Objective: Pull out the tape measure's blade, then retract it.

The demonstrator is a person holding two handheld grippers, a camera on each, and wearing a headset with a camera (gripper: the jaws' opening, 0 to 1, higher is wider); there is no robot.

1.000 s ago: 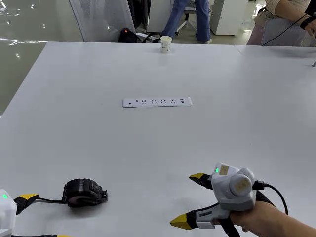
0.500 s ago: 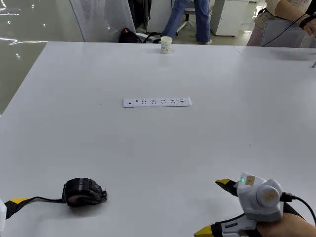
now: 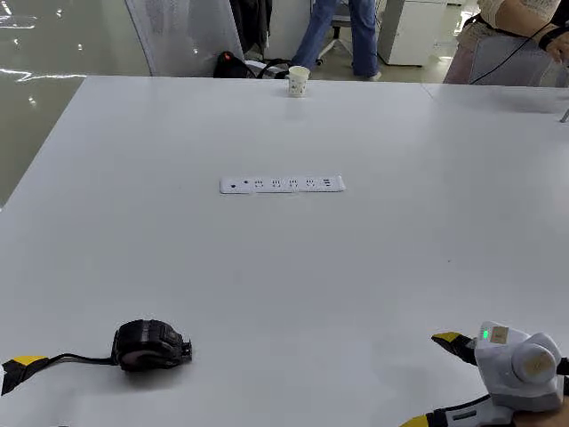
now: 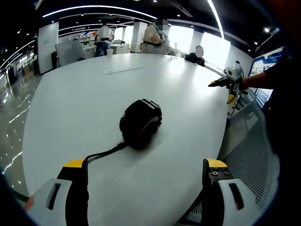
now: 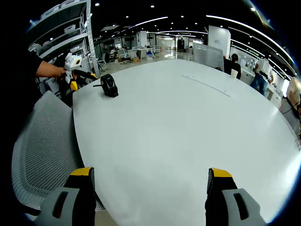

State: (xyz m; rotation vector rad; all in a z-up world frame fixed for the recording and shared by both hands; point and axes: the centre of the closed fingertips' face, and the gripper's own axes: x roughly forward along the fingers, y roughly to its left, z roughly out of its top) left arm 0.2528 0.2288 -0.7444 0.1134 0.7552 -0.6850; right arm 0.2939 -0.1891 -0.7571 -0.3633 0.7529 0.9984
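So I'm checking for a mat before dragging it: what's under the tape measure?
The tape measure lies directly on the bare white table; no mat shows around its edges. Its black strap trails toward the left gripper. The patch beneath its body is covered.

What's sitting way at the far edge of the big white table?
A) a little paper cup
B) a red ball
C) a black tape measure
A: the paper cup stands at the far edge of the table, while the tape measure lies near the front.
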